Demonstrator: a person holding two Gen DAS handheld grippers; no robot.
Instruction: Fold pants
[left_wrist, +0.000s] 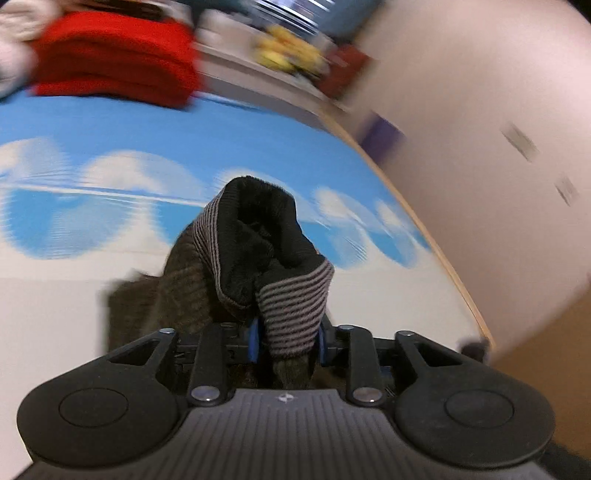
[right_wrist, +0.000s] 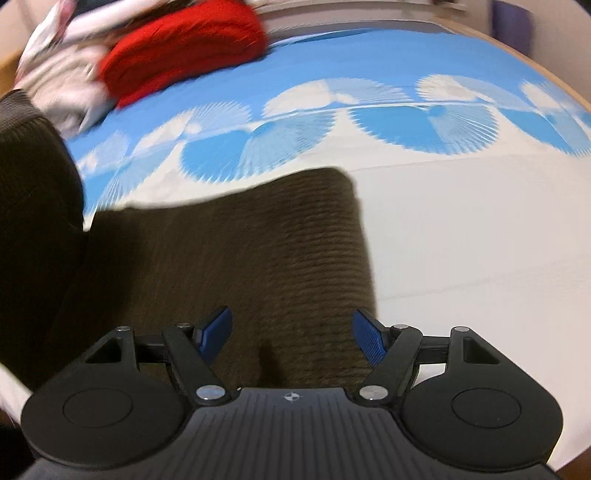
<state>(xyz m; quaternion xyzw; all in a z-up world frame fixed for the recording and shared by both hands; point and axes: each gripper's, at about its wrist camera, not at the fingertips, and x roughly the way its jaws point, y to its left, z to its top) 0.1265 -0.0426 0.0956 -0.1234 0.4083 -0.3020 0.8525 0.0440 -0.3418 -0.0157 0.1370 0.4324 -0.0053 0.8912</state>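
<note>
I am gripping the pants' striped cuff (left_wrist: 295, 310) in my left gripper (left_wrist: 288, 341), jaws pinched tight, while the right gripper (right_wrist: 291, 334) is hovering wide open, holding nothing, above the pants (right_wrist: 258, 251) on the bed (right_wrist: 461, 240); I should be carrying the cuff across squarely.

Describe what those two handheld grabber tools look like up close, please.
Both match. The left gripper and right gripper each have a matte black ribbed plastic body with a small crosshair mark, two round black discs at the sides, black linkage bars with silver rivets, and blue textured pads on the fingers. No cables or sleeves show.
</note>
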